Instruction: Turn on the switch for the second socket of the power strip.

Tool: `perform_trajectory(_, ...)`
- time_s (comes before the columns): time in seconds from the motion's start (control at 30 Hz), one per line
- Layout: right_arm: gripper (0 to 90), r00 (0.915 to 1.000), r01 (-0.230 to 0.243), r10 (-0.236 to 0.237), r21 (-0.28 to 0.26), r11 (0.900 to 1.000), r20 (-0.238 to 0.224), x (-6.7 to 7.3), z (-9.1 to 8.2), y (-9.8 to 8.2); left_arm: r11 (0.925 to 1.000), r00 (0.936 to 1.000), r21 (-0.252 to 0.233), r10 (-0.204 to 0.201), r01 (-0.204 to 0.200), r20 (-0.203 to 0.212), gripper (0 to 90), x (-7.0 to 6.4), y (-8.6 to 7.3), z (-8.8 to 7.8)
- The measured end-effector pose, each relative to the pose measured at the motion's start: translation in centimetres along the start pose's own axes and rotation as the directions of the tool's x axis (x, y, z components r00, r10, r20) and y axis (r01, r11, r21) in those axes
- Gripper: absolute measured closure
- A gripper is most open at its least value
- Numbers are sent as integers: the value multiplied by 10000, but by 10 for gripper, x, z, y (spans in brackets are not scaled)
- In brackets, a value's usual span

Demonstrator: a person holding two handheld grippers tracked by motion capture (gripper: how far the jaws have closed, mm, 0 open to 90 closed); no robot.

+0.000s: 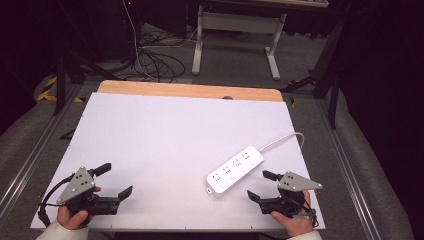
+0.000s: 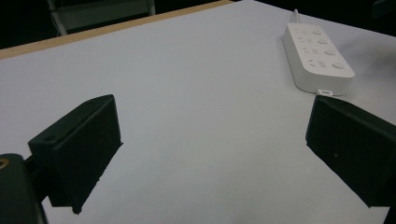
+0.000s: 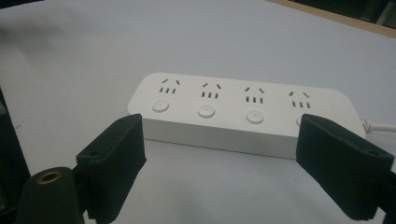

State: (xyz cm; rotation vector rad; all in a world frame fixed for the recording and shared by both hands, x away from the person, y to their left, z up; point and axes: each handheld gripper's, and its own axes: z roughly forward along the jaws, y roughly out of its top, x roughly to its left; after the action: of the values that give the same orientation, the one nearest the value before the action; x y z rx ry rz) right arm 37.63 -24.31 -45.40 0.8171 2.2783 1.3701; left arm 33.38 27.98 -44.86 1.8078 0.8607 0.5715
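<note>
overhead, white power strip lying diagonally on the white table, just beside the right gripper; left gripper well apart, both agape. along left jaws, spread wide, strip far right. along right jaws, parted, empty, strip just ahead.

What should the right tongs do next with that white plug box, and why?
Probably ease the right tongs forward until their open jaws straddle the white power strip. They point at its long side but stop short of it, touching nothing. The left tongs wait open, far across the white table.
</note>
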Motion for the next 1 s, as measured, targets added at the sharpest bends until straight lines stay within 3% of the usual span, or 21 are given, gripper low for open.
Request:
perform_trajectory(0.5,169,9998,144,-144,-88,9999,109,2,-2,1,9999,9996,-119,46,-50,-290,38,0,0,-2)
perform_trajectory(0.77,170,9997,222,-221,-95,9997,134,2,-2,2,9995,9985,-38,310,-312,-449,38,-2,1,-2)
perform_trajectory(1.0,174,9995,231,-230,-37,9997,216,3,-2,4,9998,9990,-60,188,-190,-401,38,0,1,-3)
